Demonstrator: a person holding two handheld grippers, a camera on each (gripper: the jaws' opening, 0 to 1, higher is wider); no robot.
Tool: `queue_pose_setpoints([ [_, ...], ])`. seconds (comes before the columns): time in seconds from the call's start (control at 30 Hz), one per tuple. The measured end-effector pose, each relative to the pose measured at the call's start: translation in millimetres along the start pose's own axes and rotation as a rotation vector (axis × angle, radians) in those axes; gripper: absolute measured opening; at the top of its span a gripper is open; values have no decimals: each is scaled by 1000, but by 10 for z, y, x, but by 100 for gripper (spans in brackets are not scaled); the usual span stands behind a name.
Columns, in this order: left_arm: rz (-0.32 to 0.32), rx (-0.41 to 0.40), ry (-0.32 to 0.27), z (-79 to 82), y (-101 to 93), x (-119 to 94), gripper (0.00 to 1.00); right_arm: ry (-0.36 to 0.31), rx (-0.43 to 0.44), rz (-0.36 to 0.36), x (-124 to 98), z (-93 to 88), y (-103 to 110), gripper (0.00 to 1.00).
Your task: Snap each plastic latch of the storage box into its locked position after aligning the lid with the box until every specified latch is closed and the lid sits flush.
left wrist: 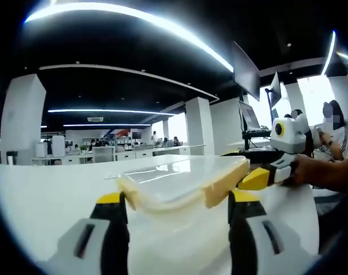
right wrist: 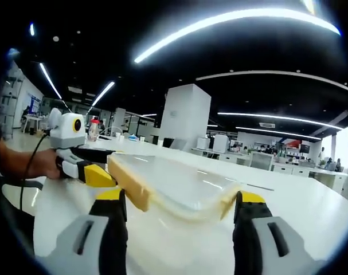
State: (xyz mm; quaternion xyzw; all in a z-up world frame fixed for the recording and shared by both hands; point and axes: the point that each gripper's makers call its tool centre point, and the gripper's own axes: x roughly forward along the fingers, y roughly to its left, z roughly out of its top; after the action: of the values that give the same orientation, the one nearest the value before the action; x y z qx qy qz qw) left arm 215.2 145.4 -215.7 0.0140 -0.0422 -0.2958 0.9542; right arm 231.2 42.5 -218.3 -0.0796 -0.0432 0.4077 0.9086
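While the storage box (left wrist: 182, 186) sits on the white table (left wrist: 42, 195) with its clear lid (left wrist: 179, 177) on top, both tools are closing in on it from opposite ends. In the left gripper view, the left gripper (left wrist: 178, 217) has its jaws spread wide with the near end of the box between them, gripping nothing. The right gripper (left wrist: 259, 177) comes in from the right, its yellow tip against or just beside the pale yellow latch (left wrist: 222, 180) on that end. In the right gripper view, the right gripper (right wrist: 179, 215) is likewise spread open around its end of the box, and the left gripper (right wrist: 96, 175) reaches toward the latch (right wrist: 131, 183) there. Whether either latch has already clicked home is hard to tell. To do this well, check that the lid sits level all round, steady the box with one tool, and press the latch flap squarely toward the box wall rather than glancing off its edge.
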Motion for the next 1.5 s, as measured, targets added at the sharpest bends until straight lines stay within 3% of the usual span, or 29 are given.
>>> queue_pose_setpoints([
  [0.1, -7, 4, -2, 0, 5, -10, 70, 4, -11, 22, -17, 4, -2, 77],
  [0.17, -9, 7, -5, -1, 11, -15, 71, -36, -153, 72, -18, 90, 72, 74],
  [0.27, -12, 9, -9, -1, 20, -20, 72, -18, -245, 101, -8, 145, 131, 71],
  [0.37, -16, 11, -10, -2, 24, -26, 72, -4, -265, 98, 8, 172, 92, 76],
  [0.43, -17, 14, -11, -3, 17, -27, 72, 20, -262, 132, 23, 155, 84, 77],
  [0.53, -21, 18, -12, -6, 13, -29, 72, 90, -310, 192, 33, 151, 65, 80],
  [0.6, -22, 16, -13, -5, 14, -28, 73, 180, -344, 240, 38, 72, 41, 80],
  [0.7, -24, 18, -14, -6, 13, -25, 73, 315, -454, 290, 114, -65, -94, 89],
  [0.73, -26, 37, 1, -30, 10, -25, 72, 332, -458, 313, 138, -63, -93, 93],
  [0.77, 20, 151, 52, -116, 100, -37, 65, 327, -445, 352, 170, -30, -54, 93],
  [0.8, -47, 146, 74, -199, -58, 7, 66, 348, -452, 391, 191, -36, -26, 94],
  [0.83, -17, 148, 123, -256, -16, 18, 66, 369, -459, 401, 204, -47, -33, 95],
  [0.87, -9, 148, 95, -202, 13, 26, 66, 412, -463, 447, 219, -96, -6, 95],
  [1.07, -4, 147, 99, -202, 75, -14, 65, 539, -419, 647, 281, -175, 66, 100],
  [1.2, -40, 33, 71, -145, 49, -42, 68, 601, -371, 759, 292, -167, 77, 100],
  [1.23, -51, 23, 67, -140, 35, -49, 70, 611, -376, 756, 320, -166, 46, 100],
  [1.27, -60, 22, 62, -129, 31, -62, 72, 643, -360, 801, 293, -176, 68, 100],
  [1.5, -63, -85, -26, 32, 53, -64, 74, 762, -419, 918, 353, -121, 81, 100],
])
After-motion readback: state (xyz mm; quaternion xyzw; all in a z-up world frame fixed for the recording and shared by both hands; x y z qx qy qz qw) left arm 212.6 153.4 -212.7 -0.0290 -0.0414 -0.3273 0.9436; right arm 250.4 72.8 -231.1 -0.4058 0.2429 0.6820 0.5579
